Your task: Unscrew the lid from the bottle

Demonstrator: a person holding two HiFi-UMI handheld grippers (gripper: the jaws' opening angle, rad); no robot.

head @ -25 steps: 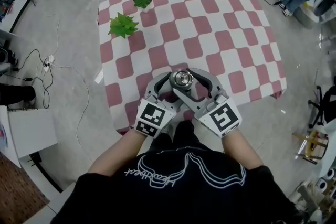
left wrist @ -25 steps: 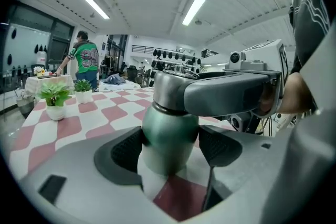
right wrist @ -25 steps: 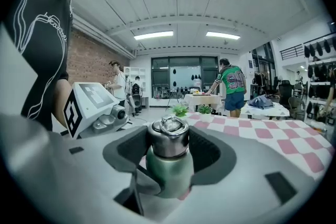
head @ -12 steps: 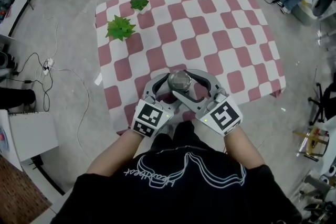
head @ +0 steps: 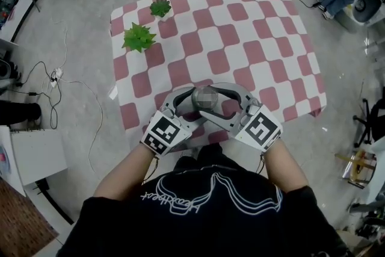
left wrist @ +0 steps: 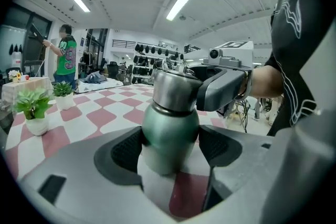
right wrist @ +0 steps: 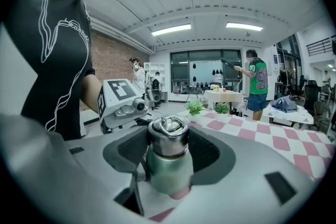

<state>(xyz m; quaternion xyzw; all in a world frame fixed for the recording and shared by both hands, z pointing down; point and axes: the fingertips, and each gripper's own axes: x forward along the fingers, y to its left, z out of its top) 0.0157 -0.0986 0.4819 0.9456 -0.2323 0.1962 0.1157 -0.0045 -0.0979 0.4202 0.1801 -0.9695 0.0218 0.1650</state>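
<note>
Left gripper view, right gripper view and head view: two grippers closed on one bottle.

In the left gripper view I see the dark ribbed pads of the left gripper pressed against both sides of the green metal bottle, holding its body below the shoulder. In the right gripper view the right gripper stands fairly wide, its pads clamped on the round steel lid, which sits on the bottle's neck with a wire loop on top. From the head view I place the bottle upright between both grippers, over the near edge of the square table with the red-and-white chequered cloth. Whether it rests on the cloth I cannot tell. A larger green potted plant and a smaller green potted plant stand near the far left corner, well apart from the bottle.
</note>
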